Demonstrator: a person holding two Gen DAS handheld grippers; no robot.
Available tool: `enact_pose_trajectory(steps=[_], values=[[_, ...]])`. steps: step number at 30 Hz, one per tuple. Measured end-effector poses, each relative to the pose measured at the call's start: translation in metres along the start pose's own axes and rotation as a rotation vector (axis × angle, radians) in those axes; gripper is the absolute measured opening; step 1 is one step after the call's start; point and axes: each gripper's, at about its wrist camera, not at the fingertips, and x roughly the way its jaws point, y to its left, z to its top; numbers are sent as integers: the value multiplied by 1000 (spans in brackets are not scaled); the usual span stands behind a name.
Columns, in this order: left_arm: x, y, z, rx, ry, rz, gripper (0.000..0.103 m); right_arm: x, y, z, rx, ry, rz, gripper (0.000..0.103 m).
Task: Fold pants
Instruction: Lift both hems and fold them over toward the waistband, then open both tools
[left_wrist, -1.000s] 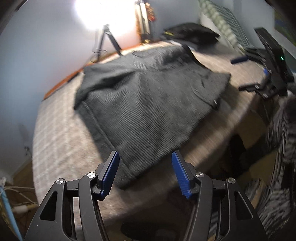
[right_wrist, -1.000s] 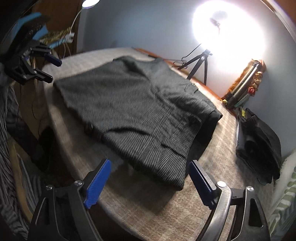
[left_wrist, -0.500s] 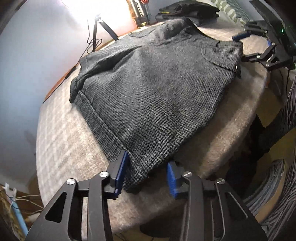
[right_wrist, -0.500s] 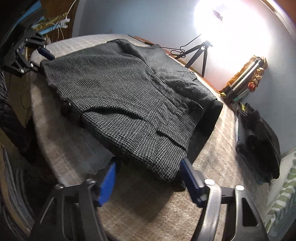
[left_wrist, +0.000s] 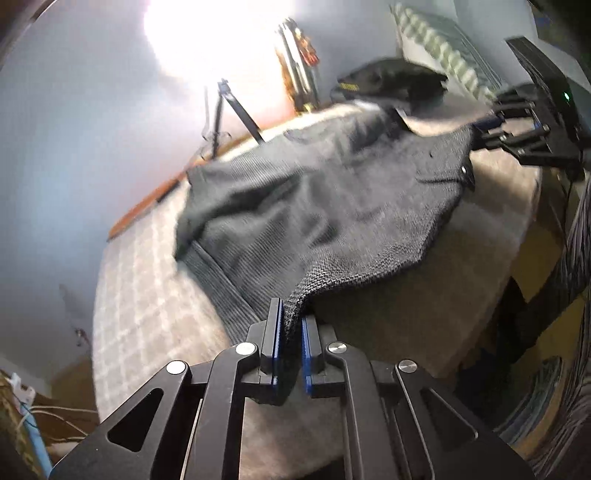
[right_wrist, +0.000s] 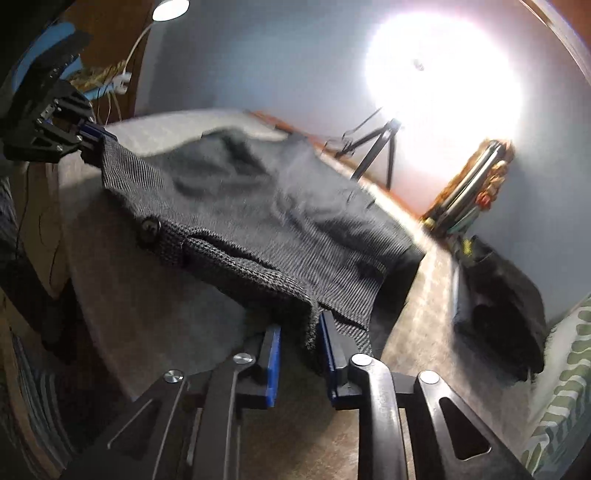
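On the round table (left_wrist: 491, 236) lie the grey pants (left_wrist: 314, 206). Your left gripper (left_wrist: 290, 325) and right gripper (right_wrist: 301, 332) have just closed, each pinching a near corner. If you pull unevenly, a corner could slip out.

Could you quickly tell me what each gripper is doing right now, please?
Left gripper: jaws just closed, shut on a near corner of the grey pants.
Right gripper: jaws just closed, shut on the other near corner.

Count: 1 pants (left_wrist: 325, 206), 2 grippers – left (left_wrist: 290, 325), right (right_wrist: 299, 332), 1 black bag far right (right_wrist: 502, 306), 1 tripod (right_wrist: 373, 147), 1 lamp (right_wrist: 443, 81).
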Motion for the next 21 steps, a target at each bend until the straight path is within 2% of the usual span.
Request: enact_pose_trajectory(steps=[3, 9, 14, 21], values=[[-5, 13, 15, -4, -36, 24, 4, -11, -8, 7, 50, -49, -11, 9], [-7, 28, 36, -36, -97, 24, 4, -14, -12, 14, 65, -78, 9, 8], [-2, 30, 34, -29, -79, 34, 3, -11, -18, 10, 80, -65, 11, 8], [-17, 49, 59, -69, -149, 54, 2, -33, -40, 46, 114, -173, -45, 7]])
